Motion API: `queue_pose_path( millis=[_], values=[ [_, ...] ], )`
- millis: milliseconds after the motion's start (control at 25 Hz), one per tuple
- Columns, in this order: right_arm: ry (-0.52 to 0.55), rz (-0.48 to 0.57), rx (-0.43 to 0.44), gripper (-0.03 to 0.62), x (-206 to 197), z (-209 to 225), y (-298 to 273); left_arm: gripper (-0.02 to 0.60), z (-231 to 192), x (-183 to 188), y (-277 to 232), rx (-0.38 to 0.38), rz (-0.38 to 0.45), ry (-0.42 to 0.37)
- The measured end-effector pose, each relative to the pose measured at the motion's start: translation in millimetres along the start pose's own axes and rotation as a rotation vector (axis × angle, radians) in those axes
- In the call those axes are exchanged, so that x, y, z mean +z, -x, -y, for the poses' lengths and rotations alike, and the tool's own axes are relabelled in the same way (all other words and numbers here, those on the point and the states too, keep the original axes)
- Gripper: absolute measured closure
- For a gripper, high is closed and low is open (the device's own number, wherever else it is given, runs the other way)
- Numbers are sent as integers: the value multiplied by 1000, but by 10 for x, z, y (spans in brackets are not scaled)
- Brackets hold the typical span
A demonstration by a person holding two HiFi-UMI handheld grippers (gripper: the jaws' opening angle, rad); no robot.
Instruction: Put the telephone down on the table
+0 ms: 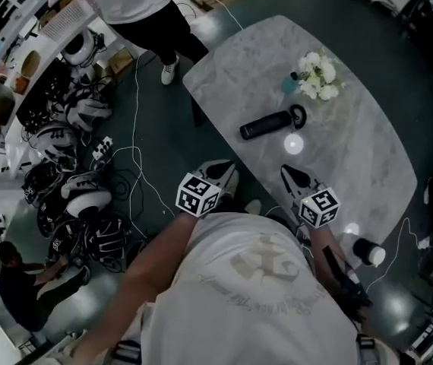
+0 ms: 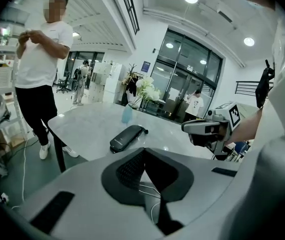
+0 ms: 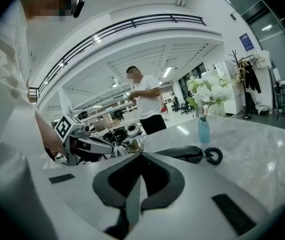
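The black telephone handset (image 1: pixel 266 125) lies flat on the grey marble table (image 1: pixel 353 173), its coiled cord (image 1: pixel 298 115) curled at one end. Nothing holds it. My left gripper (image 1: pixel 228 167) hangs off the table's near edge, over the floor, with its jaws shut and empty; the phone (image 2: pixel 127 137) lies well ahead of it. My right gripper (image 1: pixel 291 175) sits above the near edge, jaws together and holding nothing, with the handset (image 3: pixel 182 154) and its cord (image 3: pixel 213 156) beyond the tips. Each gripper shows in the other's view: the right gripper (image 2: pixel 207 129) and the left gripper (image 3: pixel 90 145).
A blue vase of white flowers (image 1: pixel 315 76) stands behind the phone. A person in a white shirt (image 1: pixel 137 6) stands at the table's far left end. Helmets and cables (image 1: pixel 72 166) crowd the floor on the left. A white-topped cylinder (image 1: pixel 368 252) sits off the table at the right.
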State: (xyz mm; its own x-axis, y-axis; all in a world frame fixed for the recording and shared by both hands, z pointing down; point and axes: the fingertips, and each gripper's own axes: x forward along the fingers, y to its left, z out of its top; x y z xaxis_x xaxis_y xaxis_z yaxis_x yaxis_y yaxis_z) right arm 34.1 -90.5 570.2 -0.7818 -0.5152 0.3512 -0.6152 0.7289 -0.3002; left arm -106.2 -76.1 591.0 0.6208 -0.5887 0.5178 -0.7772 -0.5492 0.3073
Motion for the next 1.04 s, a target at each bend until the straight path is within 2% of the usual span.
queue_pose_path(
  millis=[320,1040],
  values=[
    [15,-2,10,579,-29,-118,171,569,170,-93,125,25,17,15],
    [-1,28,-30,579,-33,-91,387,569,438,-10,-10,-24,4,-54]
  ],
)
